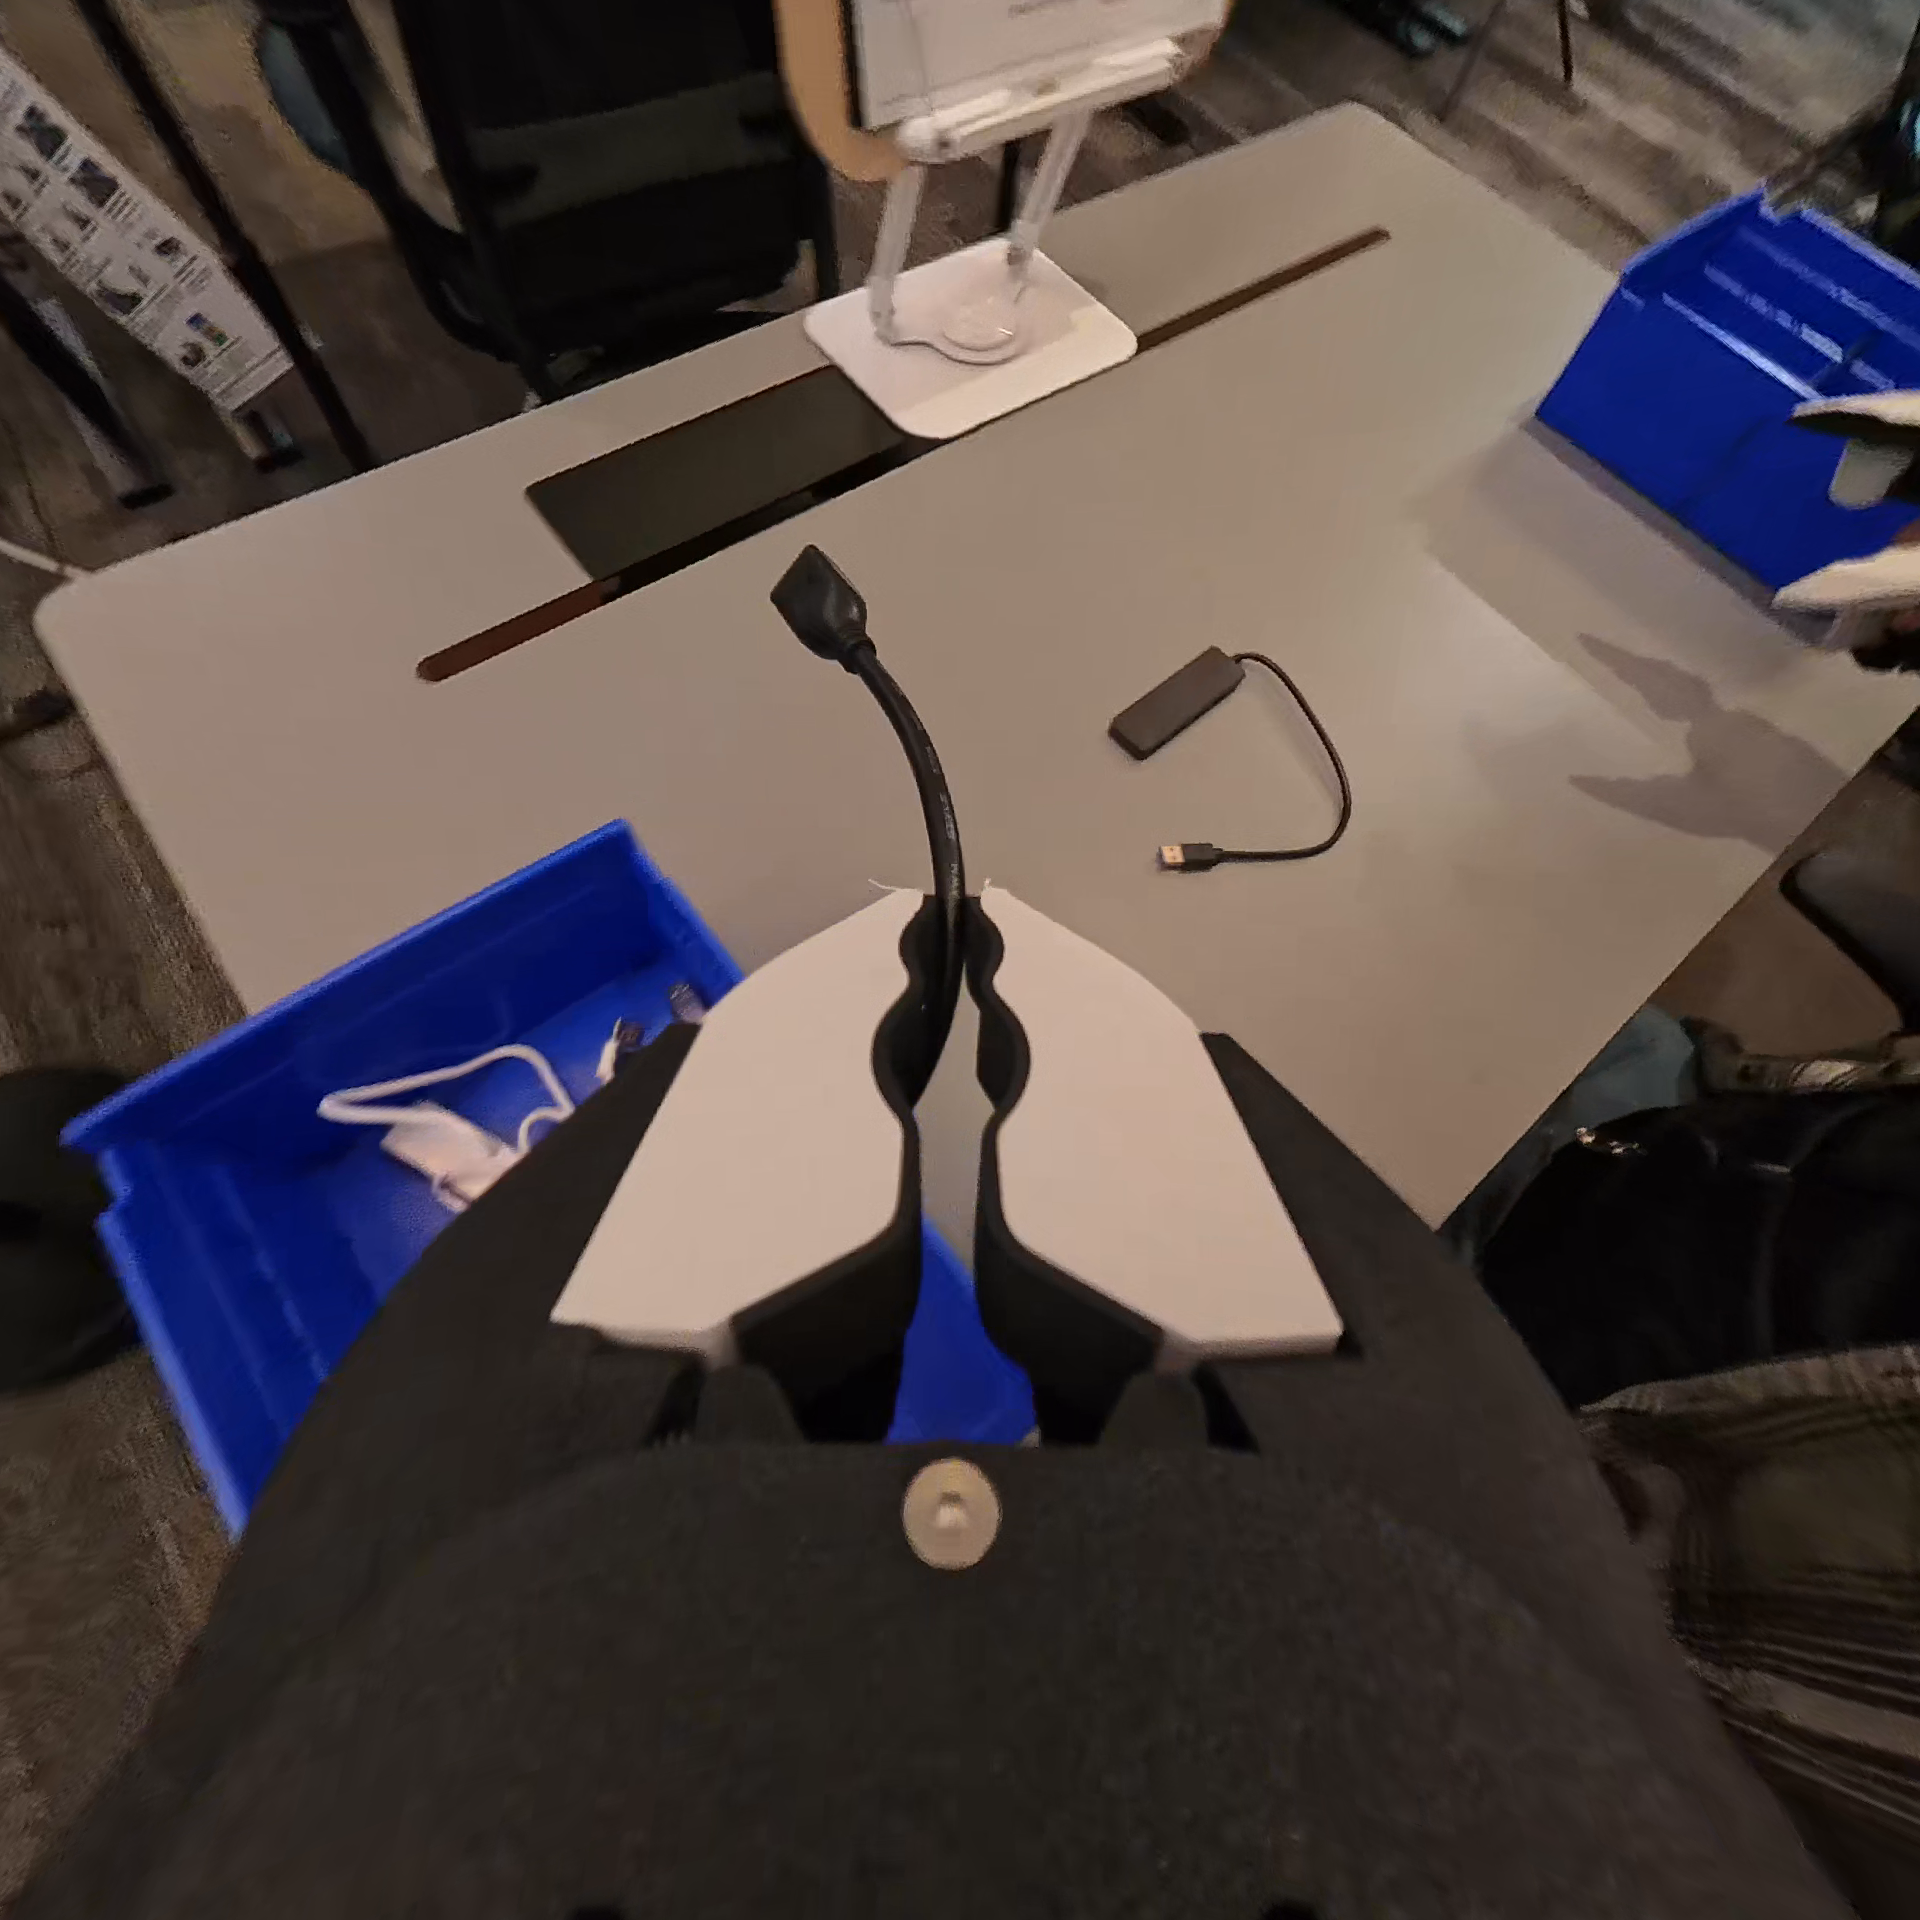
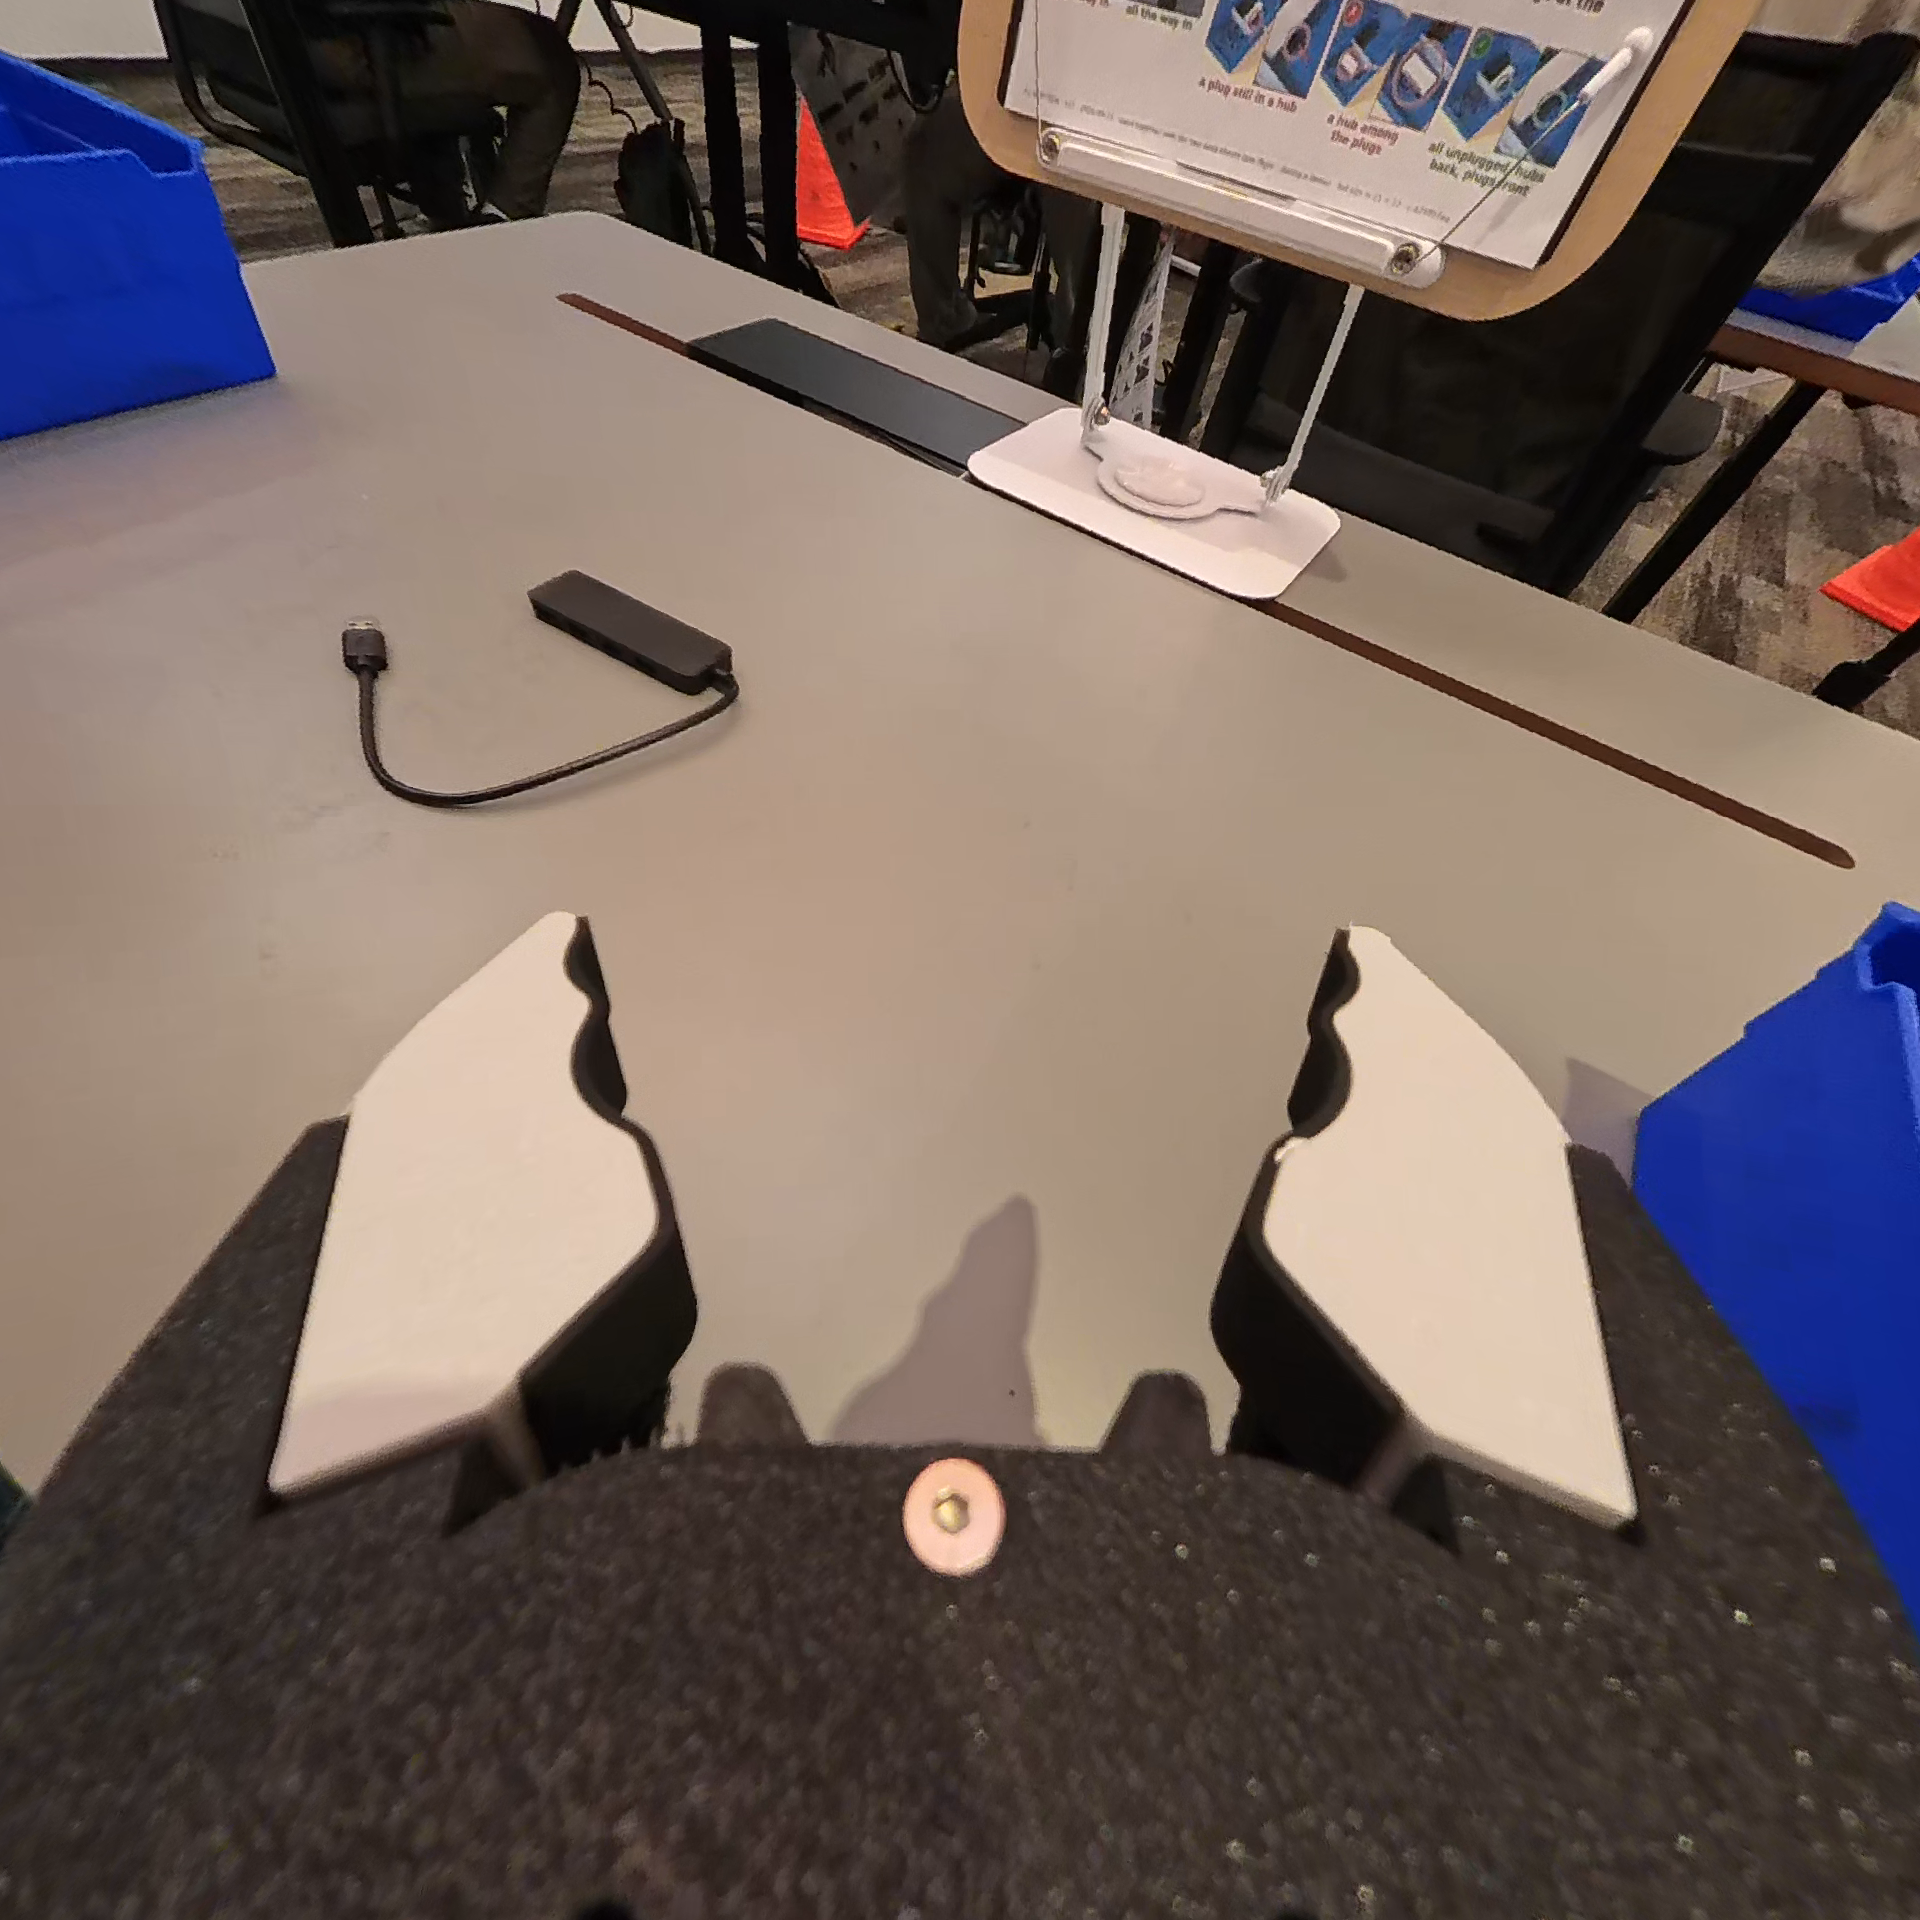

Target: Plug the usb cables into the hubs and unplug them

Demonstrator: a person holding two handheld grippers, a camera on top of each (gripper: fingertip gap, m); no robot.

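Observation:
My left gripper (image 1: 943, 896) is shut on a short black USB cable (image 1: 930, 769). The cable sticks up past the fingertips and ends in a black connector (image 1: 821, 603). A flat black USB hub (image 1: 1176, 704) lies on the grey table (image 1: 520, 727) to the right, its thin cable curling to a USB plug (image 1: 1190, 856). The same hub (image 2: 629, 631) and its plug (image 2: 366, 646) show in the right wrist view, far left of my right gripper (image 2: 961, 935). That gripper is open and empty above the table. Its white fingers (image 1: 1860, 509) show at the left wrist view's right edge.
A blue bin (image 1: 343, 1101) with white cables sits under my left gripper at the table's near left. Another blue bin (image 1: 1704, 384) stands at the far right; it also shows in the right wrist view (image 2: 1787, 1205). A white stand (image 2: 1153, 499) holding a board (image 2: 1340, 104) is at the back. Some 60 cm of space lies between my two pairs of fingers.

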